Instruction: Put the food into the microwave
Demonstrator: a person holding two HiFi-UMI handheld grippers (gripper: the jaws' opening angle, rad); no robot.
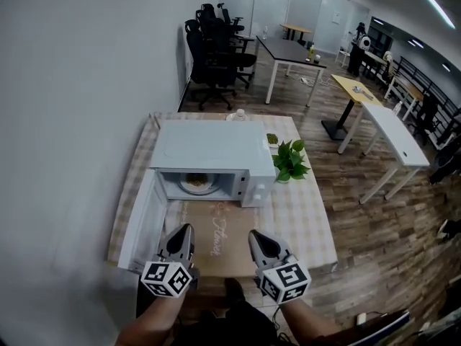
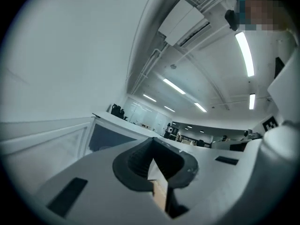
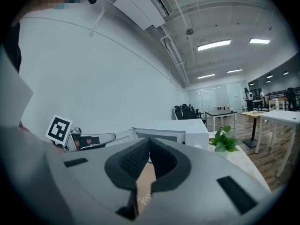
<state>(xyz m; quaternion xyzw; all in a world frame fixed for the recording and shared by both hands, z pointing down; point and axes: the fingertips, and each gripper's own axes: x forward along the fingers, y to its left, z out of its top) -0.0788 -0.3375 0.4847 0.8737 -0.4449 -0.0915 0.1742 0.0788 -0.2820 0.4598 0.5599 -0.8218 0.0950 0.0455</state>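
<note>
In the head view, the white box-shaped microwave [image 1: 209, 150] stands on the table with the checked cloth [image 1: 310, 215], toward its far edge. Its white door [image 1: 144, 218] is swung open to the left. The round plate of food [image 1: 198, 184] is inside the microwave. A small green leafy plant [image 1: 289, 161] stands just beside the microwave's right side, and a brown paper mat [image 1: 216, 240] lies in front of it. My left gripper [image 1: 184, 229] and my right gripper [image 1: 256, 235] hang over the near edge.

In the left gripper view, the left gripper [image 2: 151, 146] has its jaws pressed together and holds nothing. The open door [image 2: 47, 144] is at the left.

In the right gripper view, the right gripper [image 3: 149, 146] also has its jaws pressed together, with nothing between them. The microwave [image 3: 187, 128] and the plant [image 3: 224, 140] are beyond them.
</note>
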